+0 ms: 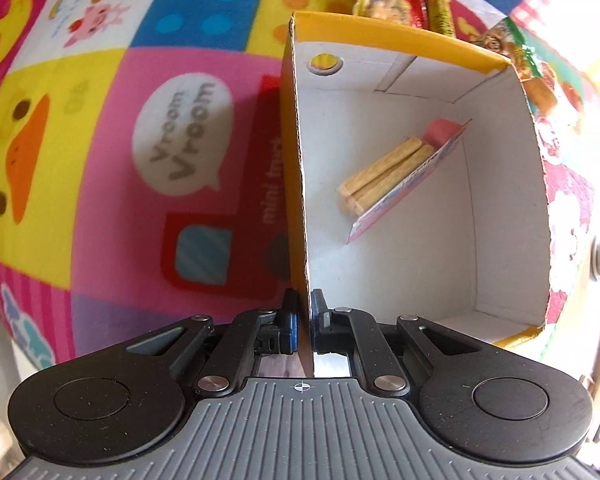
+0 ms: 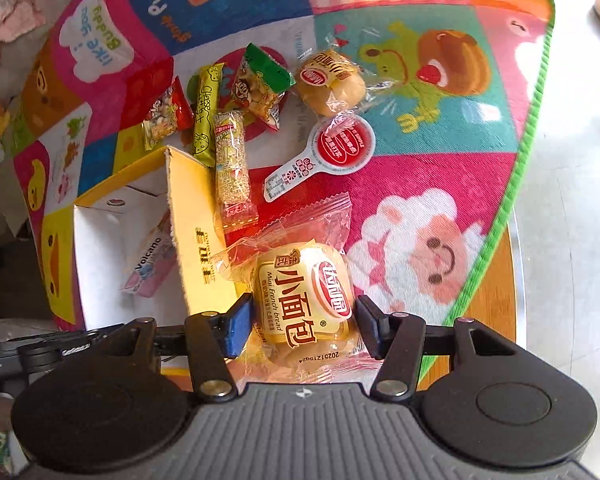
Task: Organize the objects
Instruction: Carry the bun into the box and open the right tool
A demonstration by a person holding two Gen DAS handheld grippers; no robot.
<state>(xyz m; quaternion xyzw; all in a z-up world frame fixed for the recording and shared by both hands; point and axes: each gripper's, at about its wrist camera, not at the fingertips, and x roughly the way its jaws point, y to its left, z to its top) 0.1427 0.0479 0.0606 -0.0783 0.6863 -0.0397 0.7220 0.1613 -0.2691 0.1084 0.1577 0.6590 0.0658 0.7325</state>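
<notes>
In the left wrist view my left gripper (image 1: 304,300) is shut on the near side wall of an open yellow cardboard box (image 1: 400,40) with a white inside. A pink snack packet with wafer sticks (image 1: 396,176) lies on the box floor. In the right wrist view my right gripper (image 2: 303,307) is shut on a clear-wrapped mini French bread packet (image 2: 304,292), just right of the box's yellow wall (image 2: 196,220). The pink packet (image 2: 152,264) shows inside the box.
On the colourful play mat (image 2: 420,208) beyond the box lie a second bread packet (image 2: 330,82), a round red-labelled packet (image 2: 340,144), a green snack bag (image 2: 262,84), a cheese stick (image 2: 206,112), a sesame bar (image 2: 232,160) and a small red bag (image 2: 166,116). The mat's green edge (image 2: 516,184) borders a pale tabletop.
</notes>
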